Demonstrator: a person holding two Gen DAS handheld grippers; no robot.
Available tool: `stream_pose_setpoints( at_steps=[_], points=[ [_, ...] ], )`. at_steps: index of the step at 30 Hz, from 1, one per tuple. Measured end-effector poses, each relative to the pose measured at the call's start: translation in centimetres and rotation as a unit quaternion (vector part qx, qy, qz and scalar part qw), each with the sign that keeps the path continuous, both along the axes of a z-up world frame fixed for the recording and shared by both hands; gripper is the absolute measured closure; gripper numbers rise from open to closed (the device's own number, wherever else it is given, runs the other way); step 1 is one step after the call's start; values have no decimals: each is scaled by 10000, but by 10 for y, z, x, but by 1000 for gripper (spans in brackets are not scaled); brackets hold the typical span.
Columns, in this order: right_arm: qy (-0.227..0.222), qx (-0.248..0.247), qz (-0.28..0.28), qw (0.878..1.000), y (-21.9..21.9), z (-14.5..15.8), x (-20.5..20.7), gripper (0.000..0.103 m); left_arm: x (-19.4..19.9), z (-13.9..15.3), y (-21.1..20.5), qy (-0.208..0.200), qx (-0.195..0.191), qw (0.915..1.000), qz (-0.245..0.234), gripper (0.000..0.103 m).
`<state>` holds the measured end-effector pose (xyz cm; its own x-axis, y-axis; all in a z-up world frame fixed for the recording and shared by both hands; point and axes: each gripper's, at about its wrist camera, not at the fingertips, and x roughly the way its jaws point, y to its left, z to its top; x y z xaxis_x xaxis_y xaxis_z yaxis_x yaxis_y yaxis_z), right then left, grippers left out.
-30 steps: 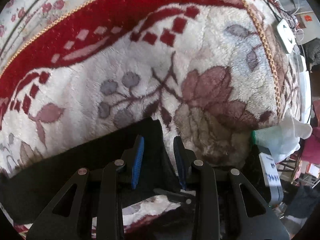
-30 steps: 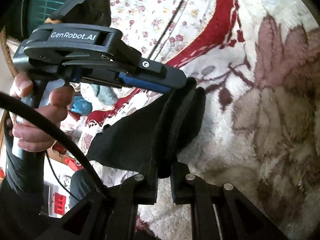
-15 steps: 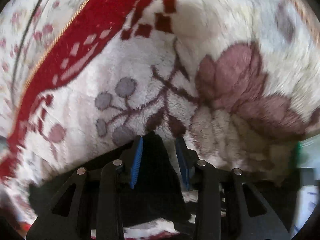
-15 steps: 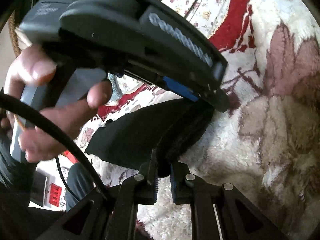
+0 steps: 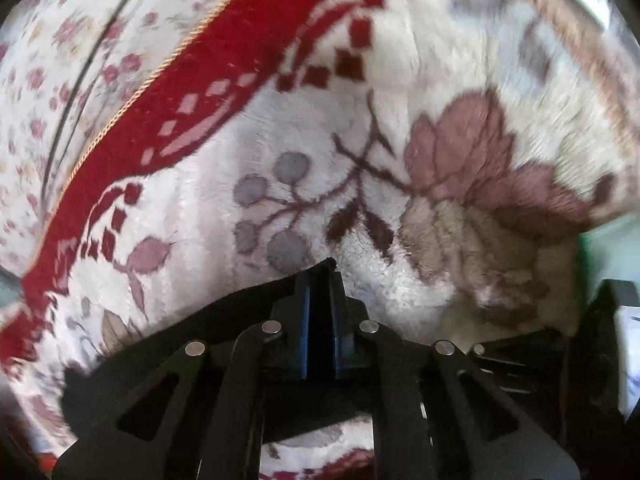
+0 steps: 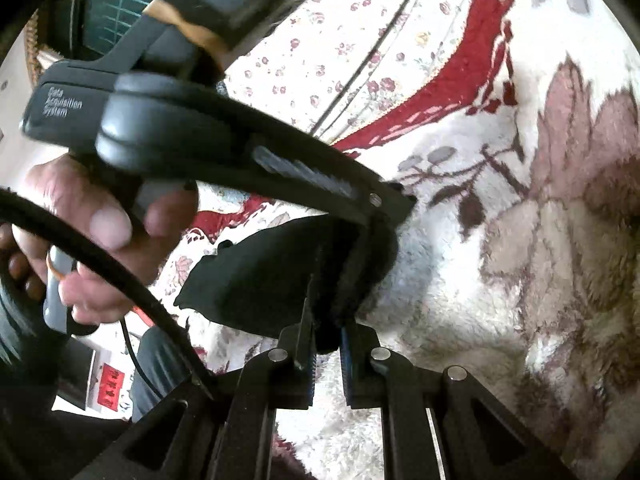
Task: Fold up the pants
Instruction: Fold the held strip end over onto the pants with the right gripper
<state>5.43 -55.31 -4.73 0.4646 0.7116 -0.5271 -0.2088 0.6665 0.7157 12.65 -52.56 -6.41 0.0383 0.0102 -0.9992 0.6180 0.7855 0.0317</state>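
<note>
The black pants (image 5: 224, 320) lie bunched on a fluffy floral blanket (image 5: 400, 80). My left gripper (image 5: 320, 280) is shut on a corner of the pants; the black cloth shows between its blue pads. In the right wrist view my right gripper (image 6: 327, 344) is shut on a thick folded edge of the pants (image 6: 260, 280). The left gripper's body (image 6: 248, 148) crosses that view from the left, held by a hand (image 6: 100, 216), and its tip meets the same fold of cloth.
The blanket has a red border (image 5: 180, 92) with a gold cord. Beyond it is a small-flower sheet (image 6: 340, 48). A black cable (image 6: 100, 264) runs across the lower left of the right wrist view. Clutter lies off the bed at the left (image 6: 108, 392).
My left gripper's jaws were apart around the pants corner and have closed on it. The left gripper has swung closer across the right wrist view. My right gripper stays shut on the fold.
</note>
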Motion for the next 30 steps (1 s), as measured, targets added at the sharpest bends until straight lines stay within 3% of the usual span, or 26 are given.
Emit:
stream_pose_setpoints(
  at_steps=[4, 8, 14, 20, 24, 30],
  points=[
    [-66, -402, 31, 9992, 12, 13, -2, 94, 4, 26, 32, 214, -762, 9964, 310, 96],
    [-152, -860, 106, 9961, 25, 37, -2, 94, 14, 48, 63, 297, -1263, 9903, 497, 96],
    [-466, -1815, 233, 9820, 85, 84, -11, 94, 36, 90, 127, 334, -2002, 9762, 759, 96],
    [-908, -1794, 366, 9789, 148, 112, -23, 94, 31, 119, 229, 269, -2579, 9581, 1217, 96],
    [-1103, -1732, 433, 9777, 196, 113, -25, 94, 29, 115, 303, 278, -2939, 9428, 1550, 96],
    [-1049, -1459, 551, 9822, 284, 90, -14, 94, 36, 93, 404, 351, -3423, 9175, 1994, 96]
  ],
)
